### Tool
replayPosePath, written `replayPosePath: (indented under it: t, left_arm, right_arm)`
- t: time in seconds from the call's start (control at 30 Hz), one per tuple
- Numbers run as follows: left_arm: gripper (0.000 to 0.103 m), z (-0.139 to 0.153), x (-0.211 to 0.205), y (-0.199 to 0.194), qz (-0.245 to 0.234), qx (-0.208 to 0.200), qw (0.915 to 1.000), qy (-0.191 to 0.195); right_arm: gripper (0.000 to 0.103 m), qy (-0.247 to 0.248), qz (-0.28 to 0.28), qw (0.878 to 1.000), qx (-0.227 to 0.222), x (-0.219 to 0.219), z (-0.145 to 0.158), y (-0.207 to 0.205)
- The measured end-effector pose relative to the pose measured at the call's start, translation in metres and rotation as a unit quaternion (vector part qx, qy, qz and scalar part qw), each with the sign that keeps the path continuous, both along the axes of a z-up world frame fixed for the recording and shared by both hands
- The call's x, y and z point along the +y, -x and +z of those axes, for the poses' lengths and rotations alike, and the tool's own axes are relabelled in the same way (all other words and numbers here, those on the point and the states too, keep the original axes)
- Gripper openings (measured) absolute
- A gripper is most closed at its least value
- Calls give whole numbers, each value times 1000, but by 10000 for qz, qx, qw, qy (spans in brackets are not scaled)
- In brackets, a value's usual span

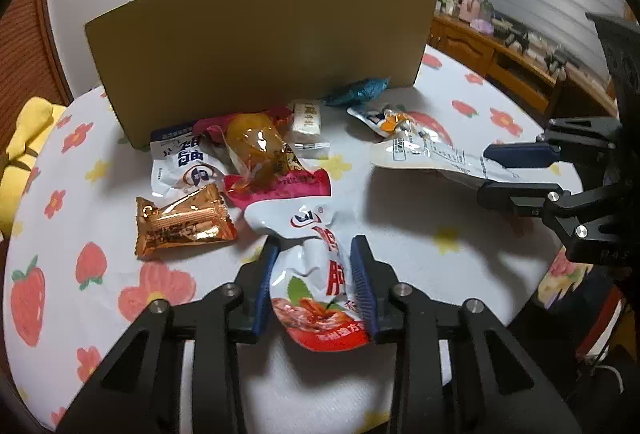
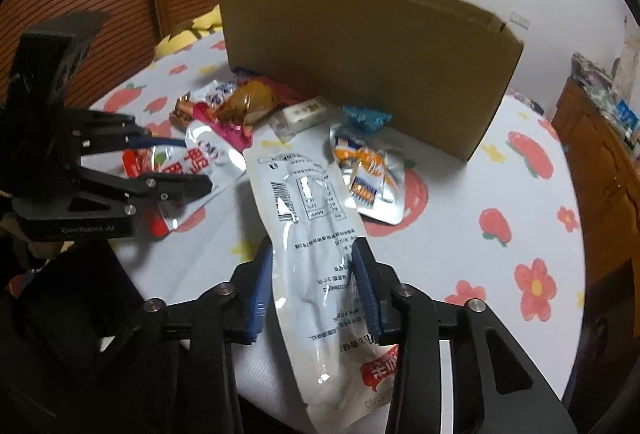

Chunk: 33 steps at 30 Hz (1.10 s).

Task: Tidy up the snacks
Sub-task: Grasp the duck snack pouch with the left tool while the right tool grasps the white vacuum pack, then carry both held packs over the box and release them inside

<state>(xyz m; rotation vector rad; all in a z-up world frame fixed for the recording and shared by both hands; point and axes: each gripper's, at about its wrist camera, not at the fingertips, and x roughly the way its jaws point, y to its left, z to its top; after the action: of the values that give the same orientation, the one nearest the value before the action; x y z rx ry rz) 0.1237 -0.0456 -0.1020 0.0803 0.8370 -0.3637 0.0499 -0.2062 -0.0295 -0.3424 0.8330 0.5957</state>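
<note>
Leftward first: left gripper [image 1: 316, 286] pinching red-white pouch [image 1: 316, 274] across its width, pouch crumpled between pads, long axis running away from claw toward cardboard box [image 1: 260, 41]. Loose snacks lie between pouch and box wall. Right gripper [image 2: 314, 290] clamped on long pale packet [image 2: 308, 234], far end lifted, long axis likewise pointing boxward. Box stands beyond both loads; judged equally near either hand.

cardboard box [image 1: 260, 45] interior: hidden behind its near wall in both views.
white packet [image 1: 306, 123] print: too blurred to read.
long white pouch [image 2: 316, 262]: its end at 6 o'clock hidden by the gripper's frame.
shelf clutter [image 1: 520, 29] at 2 o'clock: too small to identify.
</note>
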Motion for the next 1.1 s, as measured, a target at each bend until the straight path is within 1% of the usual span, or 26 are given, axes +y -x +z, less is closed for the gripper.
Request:
replayPosePath:
  t: [0.03,0.07,0.2,0.53,0.57,0.6,0.73,0.9,1.1]
  left_arm:
    - [26,2,2,1,27,-40,10000,84]
    - [25,4,3,2,21,-46,9999,142]
    - [24,7,-2,7,-28,-93,9999,84]
    - [22,24,-18,18,-99,-392,9992,68]
    - [22,24,-18,19,-89,-407,9991,65]
    - [22,26,-18,18,-82,-419,9991,70]
    - [22,26,-18,16,-48,-423,9991,33]
    - [22,24,-14,17,16,-399,9992,76]
    - [22,31,-11,18,52,-493,9987,136]
  right_arm:
    - [35,-17,-8,10000,-19,1,2,0]
    - [34,-27,-2,10000,-28,1,3,0]
    - [31,-30,-32,9999,-115,2,6,0]
    - [28,-183,-213,9992,-278,-10,16,0]
    - [19,-203,-218,9991,-290,-11,17,0]
    - [0,-275,-185,9990,-303,-11,20,0]
    - [0,-208,-275,9988,-351,-12,24,-1]
    - [0,-267,-300,9986,-334,-15,25,-5]
    - [0,-251,-256,9987,-366,-14,29,-3]
